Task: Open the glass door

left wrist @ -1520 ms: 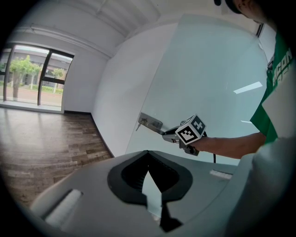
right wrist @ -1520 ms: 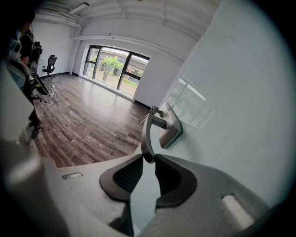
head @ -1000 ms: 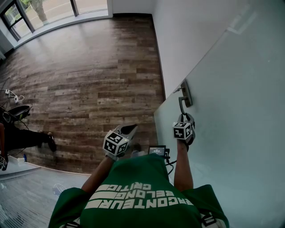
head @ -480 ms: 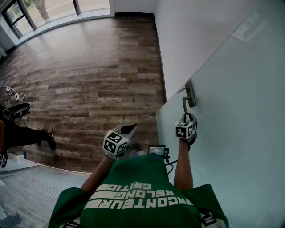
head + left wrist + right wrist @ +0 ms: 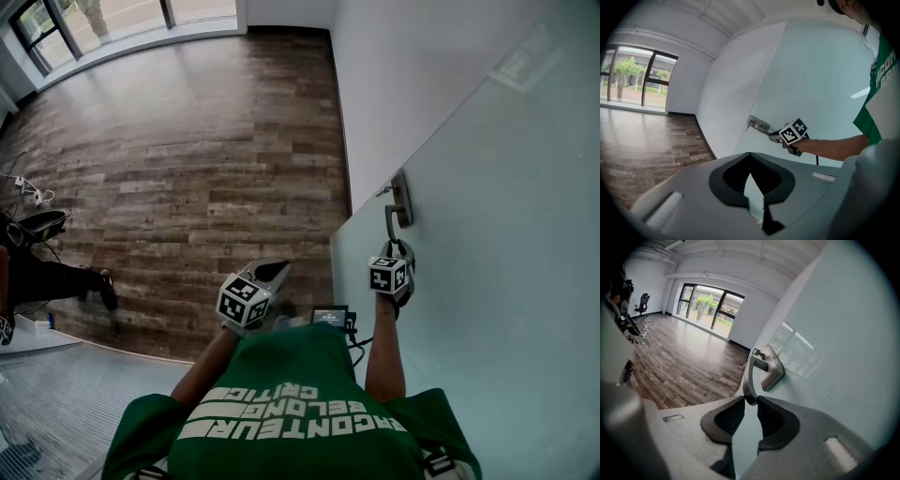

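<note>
Gripping the free end of the handle (image 5: 751, 373), the right gripper (image 5: 751, 399) is pinching the thin metal bar between its fingers (image 5: 729, 417), which are closing right down on it with no gap showing on either side. The handle is curving away from the gripper to its metal plate (image 5: 400, 199), and that plate is sitting on the glass door (image 5: 487, 234) close to the door's free edge. The left gripper (image 5: 279, 267) is hanging well to the left of the handle, out over the wooden floor (image 5: 187, 169). Its fingers are meeting at the tips and are holding nothing (its own view is showing only pale glass behind them).

Judging by this, the reach and the grasp are looking done, so the early part of the task is in hand. The real work is waiting: turning or pressing the handle, if the latch needs it, and then swinging the glass away from the white wall (image 5: 403, 84) beyond the handle. Whether the door is already starting to move is not something these views are settling, since the edge nearest the handle is showing no clear gap at the frame.
</note>
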`<state>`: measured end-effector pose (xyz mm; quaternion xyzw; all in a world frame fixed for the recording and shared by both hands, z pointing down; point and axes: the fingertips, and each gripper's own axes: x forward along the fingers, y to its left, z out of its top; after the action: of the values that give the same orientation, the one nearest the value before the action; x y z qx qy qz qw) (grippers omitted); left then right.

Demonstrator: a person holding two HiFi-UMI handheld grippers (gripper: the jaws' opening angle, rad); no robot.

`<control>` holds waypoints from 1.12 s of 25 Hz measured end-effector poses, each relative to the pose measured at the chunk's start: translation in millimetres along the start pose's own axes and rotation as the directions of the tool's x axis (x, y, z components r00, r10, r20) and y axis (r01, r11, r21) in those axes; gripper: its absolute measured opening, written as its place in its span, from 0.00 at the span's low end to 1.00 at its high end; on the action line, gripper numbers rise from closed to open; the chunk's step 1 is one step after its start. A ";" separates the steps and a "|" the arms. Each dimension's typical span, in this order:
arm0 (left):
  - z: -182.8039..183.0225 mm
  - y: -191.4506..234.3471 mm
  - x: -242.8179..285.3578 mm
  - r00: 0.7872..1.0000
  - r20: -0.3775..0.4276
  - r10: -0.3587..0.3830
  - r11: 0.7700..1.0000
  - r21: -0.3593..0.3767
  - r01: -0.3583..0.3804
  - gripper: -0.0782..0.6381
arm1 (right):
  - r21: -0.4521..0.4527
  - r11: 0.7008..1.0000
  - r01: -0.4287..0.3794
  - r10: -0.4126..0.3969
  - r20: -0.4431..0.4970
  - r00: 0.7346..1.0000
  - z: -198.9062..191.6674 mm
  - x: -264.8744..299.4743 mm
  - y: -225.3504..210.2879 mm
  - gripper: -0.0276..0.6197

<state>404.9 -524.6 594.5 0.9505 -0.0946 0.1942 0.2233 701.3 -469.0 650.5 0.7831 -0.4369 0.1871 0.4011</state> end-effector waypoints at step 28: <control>-11.5 23.9 -78.4 0.978 0.133 0.161 0.983 -0.107 -0.147 0.13 | -0.024 0.985 -0.170 0.171 0.177 0.969 53.4 -49.6 37.3 0.03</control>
<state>323.7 -533.0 581.0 0.9398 -0.1928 0.1384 0.2458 640.0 -495.8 603.4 0.7546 -0.5375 0.1480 0.3460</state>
